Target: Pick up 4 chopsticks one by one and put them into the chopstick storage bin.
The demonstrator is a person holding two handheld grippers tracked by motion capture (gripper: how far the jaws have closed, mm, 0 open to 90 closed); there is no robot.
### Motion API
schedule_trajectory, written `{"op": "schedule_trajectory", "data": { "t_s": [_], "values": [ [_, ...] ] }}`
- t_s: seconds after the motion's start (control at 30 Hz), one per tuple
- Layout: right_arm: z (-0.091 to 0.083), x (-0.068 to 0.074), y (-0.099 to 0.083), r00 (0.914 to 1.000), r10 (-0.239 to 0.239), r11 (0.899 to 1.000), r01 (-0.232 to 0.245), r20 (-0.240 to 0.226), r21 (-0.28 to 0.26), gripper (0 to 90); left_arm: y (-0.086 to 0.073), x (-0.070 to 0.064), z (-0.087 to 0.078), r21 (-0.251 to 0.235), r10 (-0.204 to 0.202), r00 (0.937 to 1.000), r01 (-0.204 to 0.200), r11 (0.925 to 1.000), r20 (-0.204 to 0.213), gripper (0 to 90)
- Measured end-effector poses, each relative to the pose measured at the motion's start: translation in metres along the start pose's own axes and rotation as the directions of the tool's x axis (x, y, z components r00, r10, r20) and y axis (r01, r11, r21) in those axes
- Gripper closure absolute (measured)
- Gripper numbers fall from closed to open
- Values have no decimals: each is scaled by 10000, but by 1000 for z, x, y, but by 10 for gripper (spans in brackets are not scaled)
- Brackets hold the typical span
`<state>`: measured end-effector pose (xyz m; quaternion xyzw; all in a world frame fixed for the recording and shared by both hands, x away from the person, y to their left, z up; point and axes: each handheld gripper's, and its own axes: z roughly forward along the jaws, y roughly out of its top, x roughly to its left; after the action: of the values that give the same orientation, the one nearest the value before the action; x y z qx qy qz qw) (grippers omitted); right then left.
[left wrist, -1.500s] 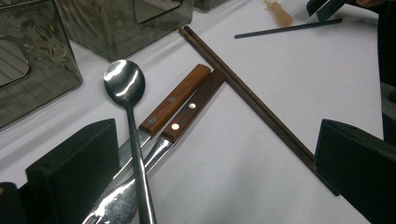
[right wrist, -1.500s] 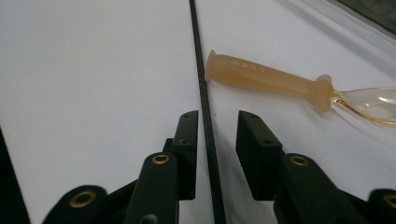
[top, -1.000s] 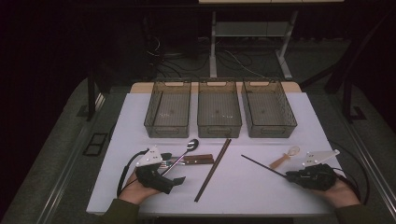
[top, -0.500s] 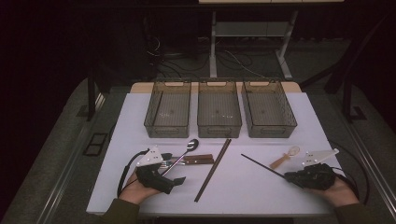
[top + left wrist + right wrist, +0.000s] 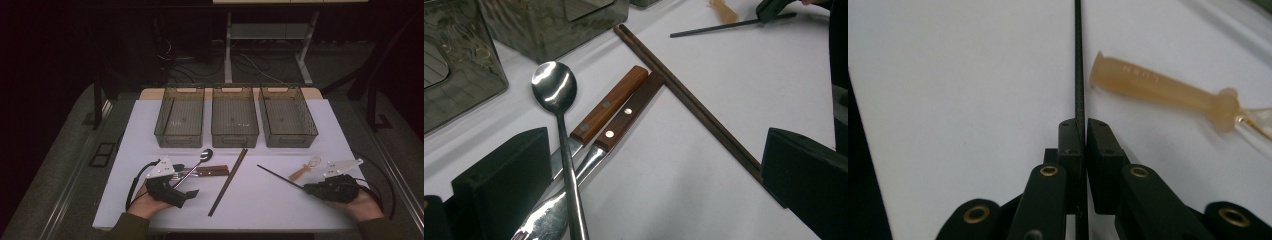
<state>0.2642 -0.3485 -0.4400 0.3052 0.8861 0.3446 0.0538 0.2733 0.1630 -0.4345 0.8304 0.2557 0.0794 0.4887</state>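
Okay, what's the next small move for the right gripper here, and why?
Probably lift straight up a little. The right gripper has its fingers closed on the thin black chopstick, which lies flat on the white table beside the pale plastic-handled spoon. Raising it should free the stick for carrying toward the clear bins.

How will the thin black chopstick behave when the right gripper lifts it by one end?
The black chopstick is clamped at its end by the right gripper, so it may droop or swivel. It looks straight and stiff, probably light. Its slim shaft could slip.
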Motion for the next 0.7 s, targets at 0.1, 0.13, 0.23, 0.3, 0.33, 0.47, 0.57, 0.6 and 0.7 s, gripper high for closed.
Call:
{"op": "schedule_trajectory", "data": {
  "t_s": [0.1,0.13,0.23,0.3,0.33,0.47,0.57,0.6,0.7],
  "values": [
    [-4,1,3,10000,28,9996,-30,-60,-278,845,0,0,0,26,-34,10000,34,10000,6,0],
    [-5,1,3,9999,58,9994,-62,-100,-339,845,0,0,0,26,5,10000,-5,10000,2,0],
    [-8,1,5,9999,2,9986,-8,-103,-528,845,0,-1,0,25,17,10000,-17,10000,3,0],
    [-10,1,5,9998,53,9976,-64,-167,-688,845,0,-1,0,33,27,10000,-27,10000,5,0],
    [-11,1,6,9998,55,9969,-69,-185,-781,845,0,-1,0,48,25,10000,-25,10000,4,0],
    [-16,2,9,9997,107,9938,-131,-222,-1103,845,0,-1,0,54,18,10000,-19,10000,15,0],
    [-18,2,11,9996,129,9900,-164,-263,-1403,845,0,-1,0,75,-17,10000,17,10000,5,0],
    [-19,2,12,9996,125,9894,-161,-258,-1441,845,0,0,1,60,35,10000,-35,10000,15,0],
    [-22,2,15,9994,167,9855,-217,-312,-1683,845,0,-1,1,68,35,10000,-35,10000,17,0]
  ]
}}
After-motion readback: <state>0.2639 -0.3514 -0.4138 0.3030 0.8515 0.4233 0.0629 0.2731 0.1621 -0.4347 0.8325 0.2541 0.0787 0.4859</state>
